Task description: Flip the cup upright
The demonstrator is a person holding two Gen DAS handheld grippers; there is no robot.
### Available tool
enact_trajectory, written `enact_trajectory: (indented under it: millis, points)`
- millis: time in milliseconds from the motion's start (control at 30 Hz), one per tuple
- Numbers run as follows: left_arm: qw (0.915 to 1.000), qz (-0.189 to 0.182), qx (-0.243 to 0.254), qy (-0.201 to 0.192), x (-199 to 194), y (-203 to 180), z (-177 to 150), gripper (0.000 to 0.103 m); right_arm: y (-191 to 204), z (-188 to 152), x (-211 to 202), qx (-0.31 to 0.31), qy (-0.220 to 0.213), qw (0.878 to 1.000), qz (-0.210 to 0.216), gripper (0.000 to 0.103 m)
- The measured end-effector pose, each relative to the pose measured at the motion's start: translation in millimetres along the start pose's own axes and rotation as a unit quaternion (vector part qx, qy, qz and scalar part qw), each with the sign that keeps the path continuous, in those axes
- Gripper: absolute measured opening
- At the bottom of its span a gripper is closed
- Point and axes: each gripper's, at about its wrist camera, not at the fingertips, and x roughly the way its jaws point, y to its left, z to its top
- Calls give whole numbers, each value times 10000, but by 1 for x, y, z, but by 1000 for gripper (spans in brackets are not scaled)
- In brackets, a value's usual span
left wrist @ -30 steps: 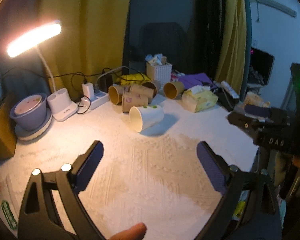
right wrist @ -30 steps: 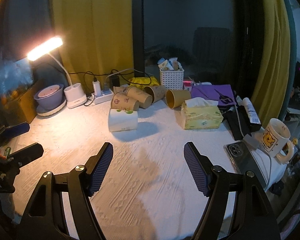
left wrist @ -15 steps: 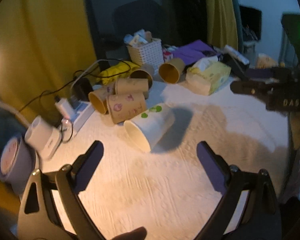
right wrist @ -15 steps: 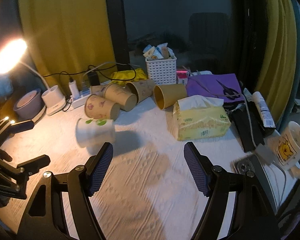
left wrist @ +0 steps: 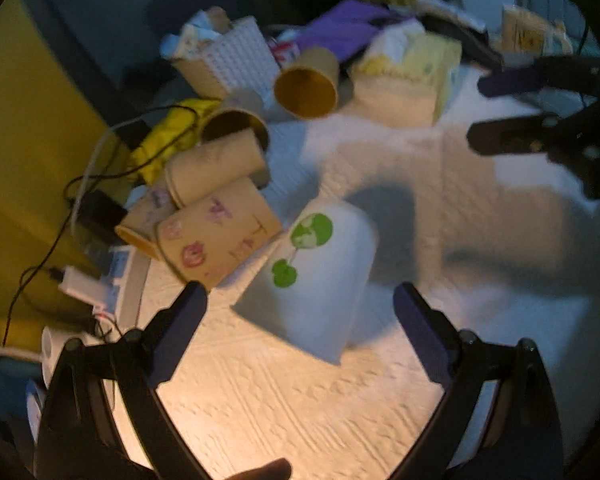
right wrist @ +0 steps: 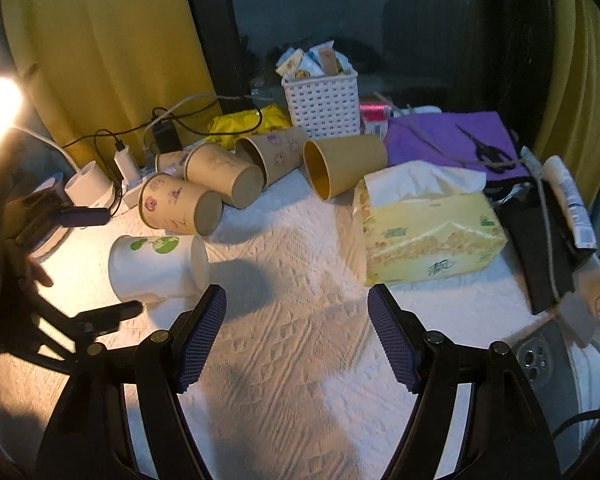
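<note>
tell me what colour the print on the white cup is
Green, on the white paper cup; clearest in the left wrist view.

The white cup [right wrist: 156,268] looks like smooth matt paper. An embossed white tablecloth [right wrist: 300,344] covers the table; the basket [right wrist: 322,102] at upper centre is perforated white plastic.

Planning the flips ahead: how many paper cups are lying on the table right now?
6, all on their sides: the white cup in front; four brown cups clustered behind it; a plain brown cup beside the tissue box. More may hide behind.
</note>
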Motion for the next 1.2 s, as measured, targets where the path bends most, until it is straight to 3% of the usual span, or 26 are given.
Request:
enact_trajectory:
  millis: [300, 400, 467, 533, 600, 933, 1200]
  points:
    - [9986, -257, 269, 377, 35, 6, 6, 94, -8, 2, 13, 48, 64, 10000, -2, 77]
    - [9980, -344, 275, 448, 42, 7, 5, 77, -12, 3, 15, 101, 70, 9999, 14, 77]
    - [9982, -359, 257, 415, 43, 7, 5, 75, -14, 2, 16, 148, 78, 9999, 17, 77]
    - [9984, -377, 191, 376, 41, 10, 5, 65, -16, 2, 15, 172, 81, 9998, 8, 77]
    - [9986, -422, 71, 323, 39, 11, 5, 64, -16, 2, 15, 176, 82, 9998, -9, 77]
    - [9986, -511, -94, -57, -5, 2, 1, 64, -6, 4, -9, 139, -111, 9998, -75, 77]
    - [9971, -611, 72, -437, -59, -24, -8, 64, 8, -5, -44, 92, -334, 9994, -91, 77]
